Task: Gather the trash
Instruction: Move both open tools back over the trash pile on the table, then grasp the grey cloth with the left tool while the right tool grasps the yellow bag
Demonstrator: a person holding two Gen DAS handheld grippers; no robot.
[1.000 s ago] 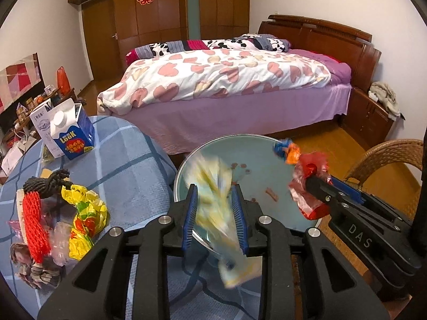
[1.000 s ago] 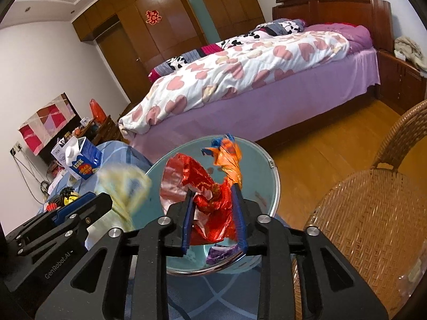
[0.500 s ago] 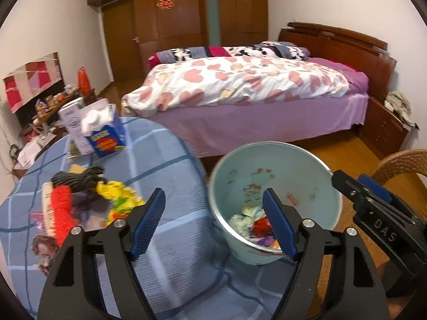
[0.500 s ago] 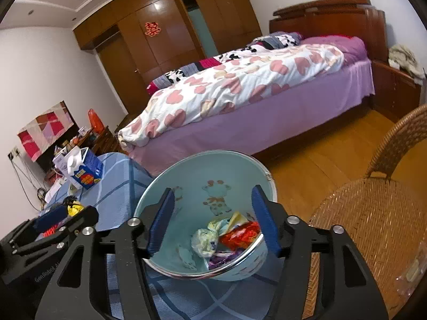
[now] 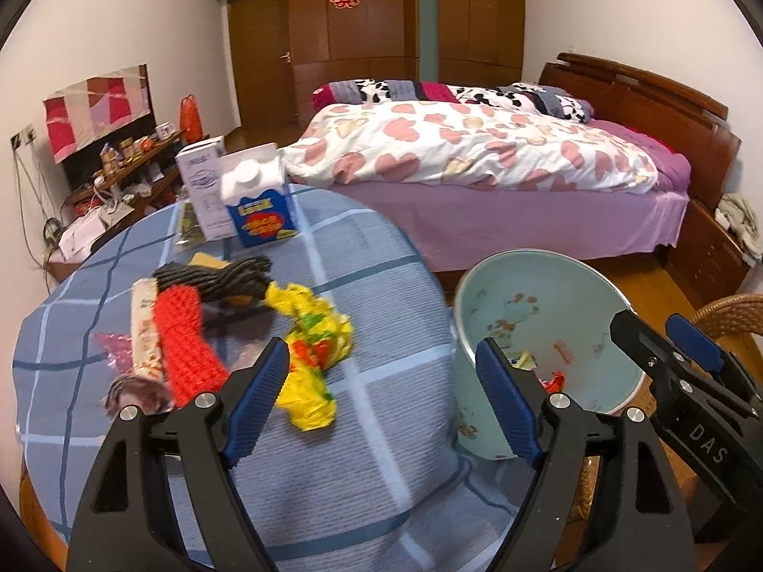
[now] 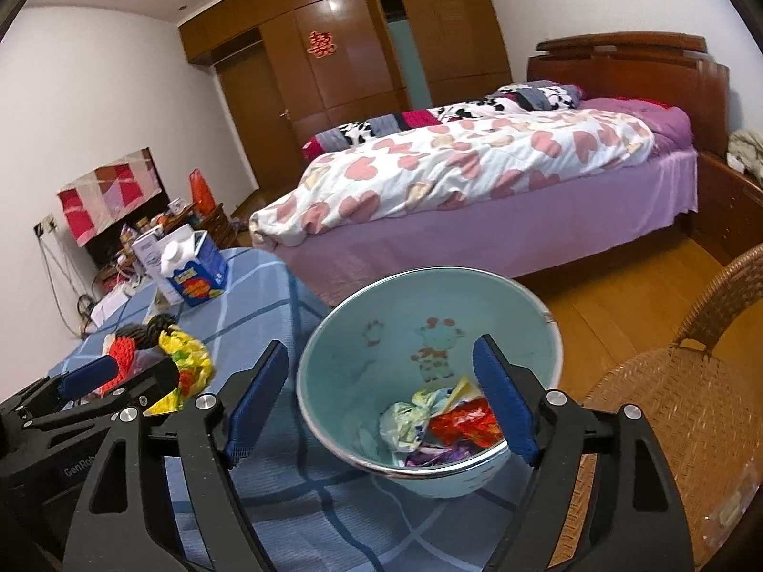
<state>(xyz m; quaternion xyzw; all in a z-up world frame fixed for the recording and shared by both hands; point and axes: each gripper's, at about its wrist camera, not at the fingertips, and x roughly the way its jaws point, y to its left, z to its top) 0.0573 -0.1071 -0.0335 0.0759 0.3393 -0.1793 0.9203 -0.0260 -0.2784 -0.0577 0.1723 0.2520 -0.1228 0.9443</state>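
Ahead of our left claw: the crumpled yellow plastic wrapper (image 5: 312,357) lies on the blue checked tablecloth (image 5: 381,476), just beyond the left finger's tip.
Left claw (image 5: 384,410): our jaws stand wide apart and hold nothing.
Right claw (image 6: 379,405): also spread wide and empty, hanging over the pale teal metal bucket with the cartoon print (image 6: 524,333).
Bucket contents: crushed wrappers (image 6: 443,424) lie at the bottom, between our right fingers as that camera sees them.
Trash left: beyond the yellow wrapper and further left we see a red foam net sleeve (image 5: 188,348), a black foam net (image 5: 214,279) and a pinkish wrapper (image 5: 136,391).
Long axis: the yellow wrapper runs from far-left to near-centre, roughly along our left claw's line of reach.
Nearer claw: we judge the left; the wrapper lies well to the left of the right claw.
Next move: we would ease the left claw forward and slightly left.
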